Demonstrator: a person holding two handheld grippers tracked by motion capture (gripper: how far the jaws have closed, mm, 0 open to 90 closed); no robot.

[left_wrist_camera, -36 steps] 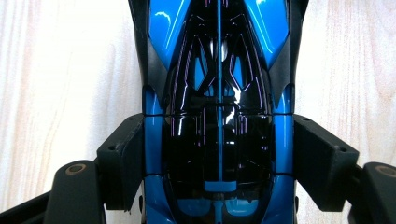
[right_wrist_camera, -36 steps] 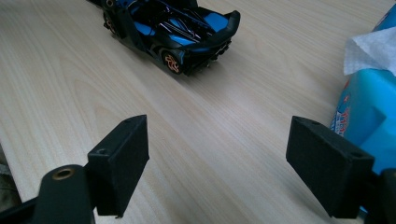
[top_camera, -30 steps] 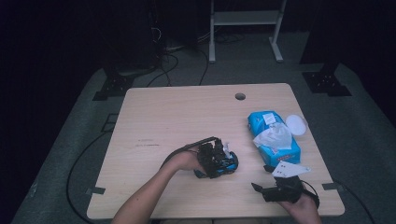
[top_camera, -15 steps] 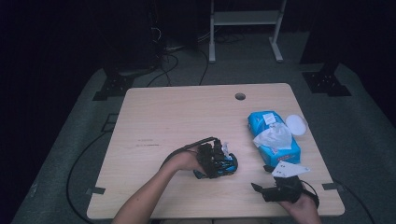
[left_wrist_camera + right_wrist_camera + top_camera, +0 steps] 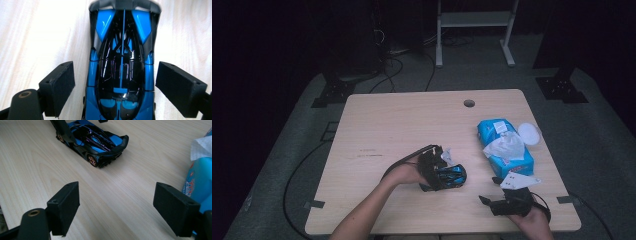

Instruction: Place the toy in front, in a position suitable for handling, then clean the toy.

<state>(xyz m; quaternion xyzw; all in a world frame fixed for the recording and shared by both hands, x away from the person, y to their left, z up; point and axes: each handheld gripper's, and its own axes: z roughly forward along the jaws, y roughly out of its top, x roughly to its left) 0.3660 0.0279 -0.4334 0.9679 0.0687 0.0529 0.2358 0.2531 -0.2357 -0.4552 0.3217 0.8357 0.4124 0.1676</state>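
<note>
The left gripper [image 5: 117, 82] has just been opening — jaws clear of the blue toy car [image 5: 122, 62] between them; lifting carelessly could nudge it rolling away.

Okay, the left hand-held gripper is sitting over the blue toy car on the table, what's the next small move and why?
Probably lift the left hand-held gripper straight up, clear of the toy car. Its jaws have just been opening, and in the left gripper view bare wood shows between each pad and the car's sides, so nothing grips it. The car stands on the table, so it looks released.
</note>
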